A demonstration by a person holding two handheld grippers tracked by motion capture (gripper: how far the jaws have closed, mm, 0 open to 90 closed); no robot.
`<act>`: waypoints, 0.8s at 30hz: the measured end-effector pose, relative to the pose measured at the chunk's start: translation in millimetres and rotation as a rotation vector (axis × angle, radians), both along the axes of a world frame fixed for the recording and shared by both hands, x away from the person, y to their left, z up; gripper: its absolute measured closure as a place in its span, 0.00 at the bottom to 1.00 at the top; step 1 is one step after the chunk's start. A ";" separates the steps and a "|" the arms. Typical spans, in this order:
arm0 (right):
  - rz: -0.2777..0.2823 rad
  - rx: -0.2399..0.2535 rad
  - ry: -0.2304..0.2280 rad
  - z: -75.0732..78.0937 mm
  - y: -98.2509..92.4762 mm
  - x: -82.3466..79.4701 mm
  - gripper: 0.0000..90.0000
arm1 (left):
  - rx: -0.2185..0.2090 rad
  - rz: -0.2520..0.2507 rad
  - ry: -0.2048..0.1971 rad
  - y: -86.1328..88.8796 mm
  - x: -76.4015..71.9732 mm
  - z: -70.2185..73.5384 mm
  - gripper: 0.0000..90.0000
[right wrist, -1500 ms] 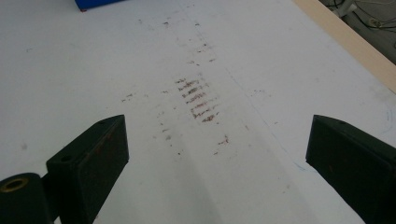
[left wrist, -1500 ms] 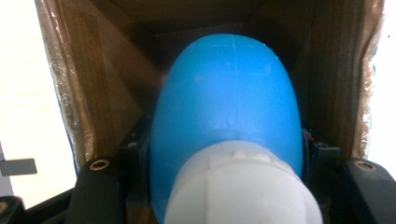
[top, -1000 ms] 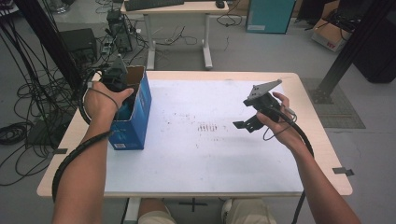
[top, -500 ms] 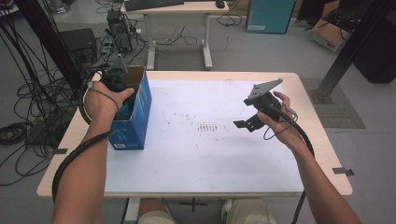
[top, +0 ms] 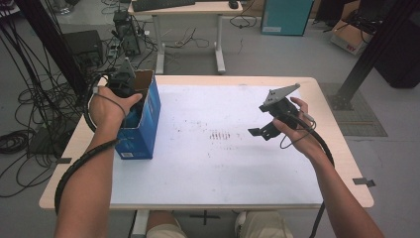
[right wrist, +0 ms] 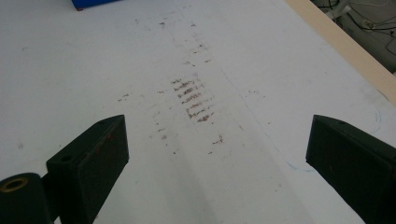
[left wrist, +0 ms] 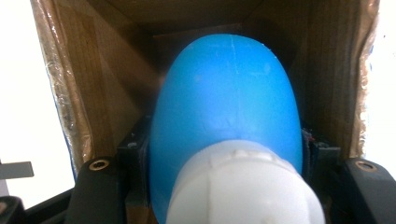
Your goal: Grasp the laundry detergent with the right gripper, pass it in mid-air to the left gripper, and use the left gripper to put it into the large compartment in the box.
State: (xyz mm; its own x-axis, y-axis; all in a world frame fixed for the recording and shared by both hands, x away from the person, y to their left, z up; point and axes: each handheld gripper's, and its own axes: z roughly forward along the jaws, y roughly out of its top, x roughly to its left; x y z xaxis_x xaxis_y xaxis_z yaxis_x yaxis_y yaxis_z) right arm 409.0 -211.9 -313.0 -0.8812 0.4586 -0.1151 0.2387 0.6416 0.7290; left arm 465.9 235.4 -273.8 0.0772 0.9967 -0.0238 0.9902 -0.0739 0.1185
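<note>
Two grippers are in your hands, and each one has a different job at this moment. Your left gripper [top: 130, 94] reaches down into the open top of the blue box [top: 143, 130], which stands at the left side of the worktop [top: 208, 178]. In the left gripper view its jaws are clamped on a blue bottle [left wrist: 229, 107] with a white cap [left wrist: 243, 186]; the bottle sits between them, inside the brown cardboard walls, with the cap toward the camera. I judge that you hold it by the sides near the cap because the box is narrow and deep, so only a straight grip from above can fit.

Your right gripper [top: 261, 131] hovers above the middle right of the worktop, well apart from the box. Its jaws stand wide apart with nothing between them, over the brown scuff marks [right wrist: 191, 100] on the white surface. It seems to wait there so that it does not block the way of the left hand.
</note>
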 end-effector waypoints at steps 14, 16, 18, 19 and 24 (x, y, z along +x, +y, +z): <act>0.002 -0.004 -0.003 1.4 1.3 -1.5 0.06 | -0.001 -0.002 -0.003 0.0 -0.8 0.1 0.41; 0.002 -0.002 -0.003 1.3 1.7 -1.8 0.07 | 0.001 -0.002 -0.003 -0.2 -0.7 0.1 0.41; 0.003 -0.001 -0.003 0.9 1.9 -1.6 0.06 | 0.001 -0.003 -0.001 -0.6 -0.6 0.2 0.41; 0.005 -0.002 -0.001 0.6 1.7 -1.5 0.06 | 0.002 -0.004 0.000 -0.8 -0.5 0.3 0.41; 0.003 -0.002 -0.003 0.2 0.9 -1.4 0.06 | -0.001 -0.003 0.000 -0.2 -0.4 0.2 0.41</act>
State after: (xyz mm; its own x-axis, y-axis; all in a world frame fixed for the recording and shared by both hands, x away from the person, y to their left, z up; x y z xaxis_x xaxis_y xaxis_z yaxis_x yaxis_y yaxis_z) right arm 407.6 -211.1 -312.7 -0.8823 0.4555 -0.1187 0.2342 0.6435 0.7287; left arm 465.5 235.2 -273.6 0.0800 0.9965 -0.0243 0.9900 -0.0766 0.1188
